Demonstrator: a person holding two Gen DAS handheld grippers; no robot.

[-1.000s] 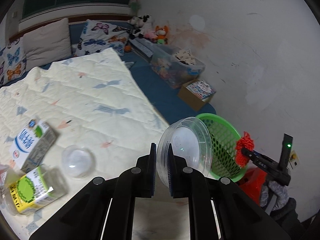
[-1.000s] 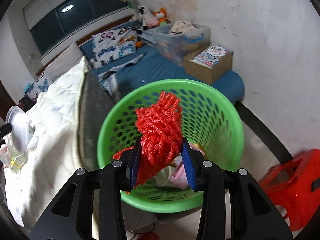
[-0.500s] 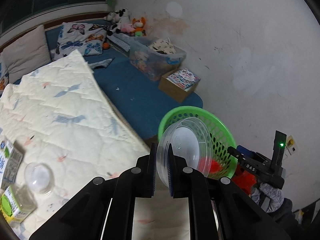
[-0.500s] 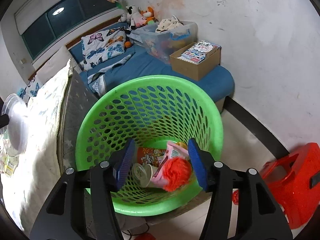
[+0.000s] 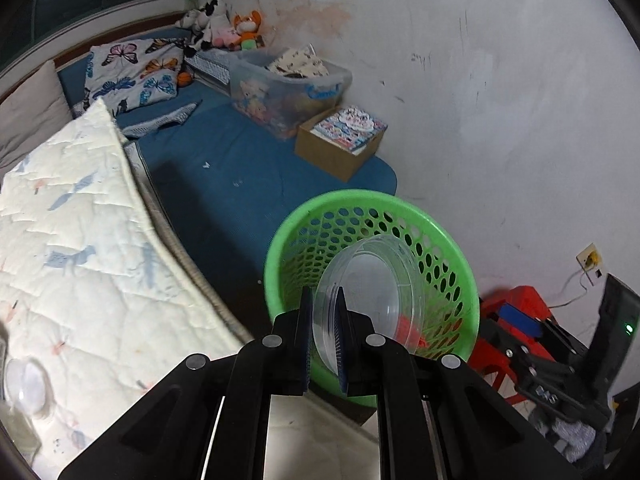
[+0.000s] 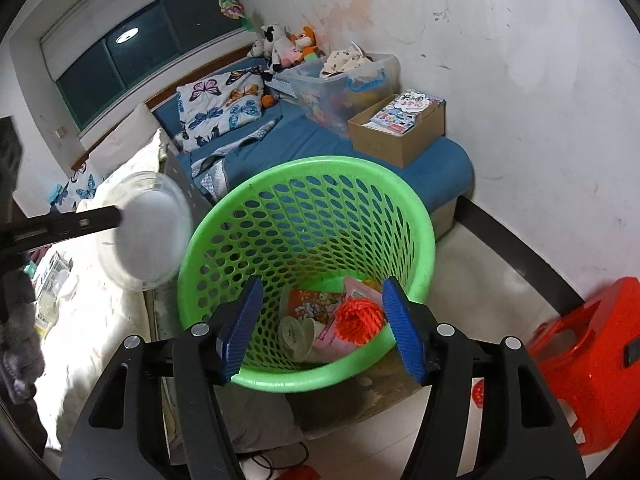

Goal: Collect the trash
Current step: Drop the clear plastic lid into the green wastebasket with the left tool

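Clear lid carried to the green basket, red mesh already inside

The left claw (image 5: 322, 334) is clenched on a clear plastic lid (image 5: 368, 300) just above the green basket (image 6: 420, 216) rim; the right claw (image 6: 320, 326), its jaws just opening, is released over red mesh (image 6: 358, 316) lying among wrappers. Bed (image 5: 80, 240) crowds the basket's left, 1 red stool (image 6: 592, 364) stands right, wall behind.

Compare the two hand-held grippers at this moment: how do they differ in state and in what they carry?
The left hand-held gripper is shut on the rim of a clear plastic lid; the right hand-held gripper is open and empty, its jaws having just been opening. The red mesh bundle lies loose in the green basket between the right's pads, while the left's lid is not yet dropped. Both point down toward the basket.
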